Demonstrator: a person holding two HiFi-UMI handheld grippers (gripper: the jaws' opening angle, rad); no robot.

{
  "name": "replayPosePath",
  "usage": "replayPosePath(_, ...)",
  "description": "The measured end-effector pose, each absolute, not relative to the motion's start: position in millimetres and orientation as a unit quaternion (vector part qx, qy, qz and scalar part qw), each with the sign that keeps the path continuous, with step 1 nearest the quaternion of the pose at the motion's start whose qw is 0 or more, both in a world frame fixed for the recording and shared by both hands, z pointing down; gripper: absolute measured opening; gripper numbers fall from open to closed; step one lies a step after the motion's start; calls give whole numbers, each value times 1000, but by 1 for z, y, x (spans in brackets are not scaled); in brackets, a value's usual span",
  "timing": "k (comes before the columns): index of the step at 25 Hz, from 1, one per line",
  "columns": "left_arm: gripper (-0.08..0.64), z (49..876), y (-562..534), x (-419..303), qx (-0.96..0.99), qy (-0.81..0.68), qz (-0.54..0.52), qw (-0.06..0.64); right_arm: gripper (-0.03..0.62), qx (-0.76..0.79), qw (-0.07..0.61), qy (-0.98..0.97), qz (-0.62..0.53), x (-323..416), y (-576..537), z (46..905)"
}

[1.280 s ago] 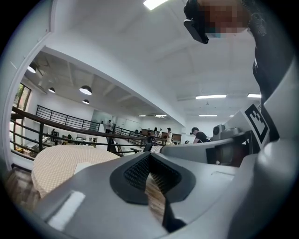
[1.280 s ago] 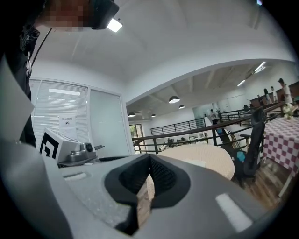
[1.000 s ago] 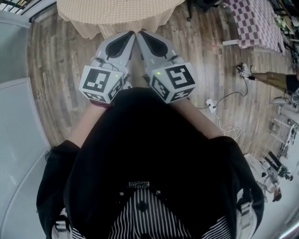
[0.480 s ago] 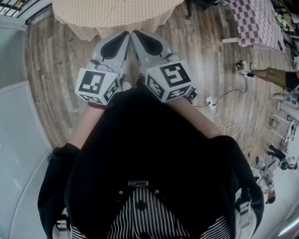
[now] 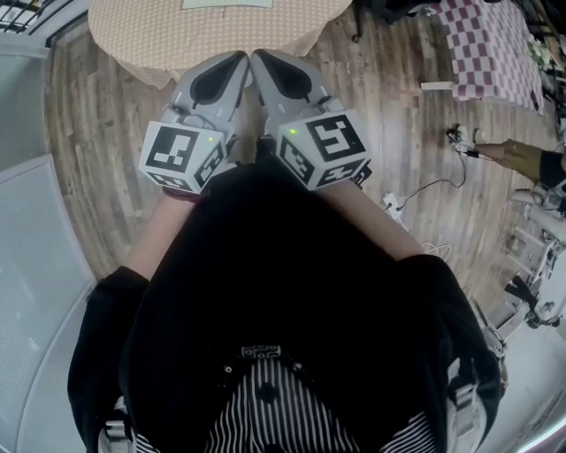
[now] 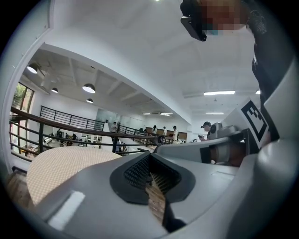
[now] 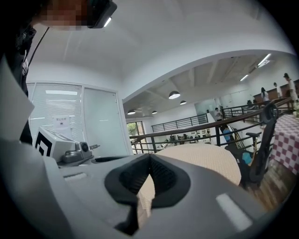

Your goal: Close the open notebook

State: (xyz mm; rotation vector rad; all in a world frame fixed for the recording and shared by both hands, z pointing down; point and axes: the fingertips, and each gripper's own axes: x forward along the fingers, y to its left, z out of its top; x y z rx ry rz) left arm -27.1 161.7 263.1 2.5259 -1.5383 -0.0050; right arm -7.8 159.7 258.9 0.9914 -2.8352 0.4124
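At left, left tongs (image 5: 239, 60): closed, nothing between them, tips just beside other pair's. Table (image 5: 150, 40), round, checked cloth: more of it in head view than a second ago, now near tong tips, so person is likely walking up. Notebook (image 5: 225, 3), probably: pale flat sheet newly in view at top edge, on table; open or shut, cannot tell. Then right tongs (image 5: 259, 57): closed, empty. Task itself not begun, approach only.

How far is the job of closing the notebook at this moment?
Done: nothing that shows. In hand: the left gripper and the right gripper, both shut and empty, point side by side at the round table. Left: reach the notebook and close it; only a pale edge at the table's far side shows, and I cannot tell whether that is it.
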Motion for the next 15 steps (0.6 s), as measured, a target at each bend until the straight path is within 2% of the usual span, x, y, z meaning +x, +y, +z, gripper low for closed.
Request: replayPosePath(15, 3, 243, 59, 2, 827, -556, -2, 83, 0, 286, 47, -951, 107, 21, 56, 239)
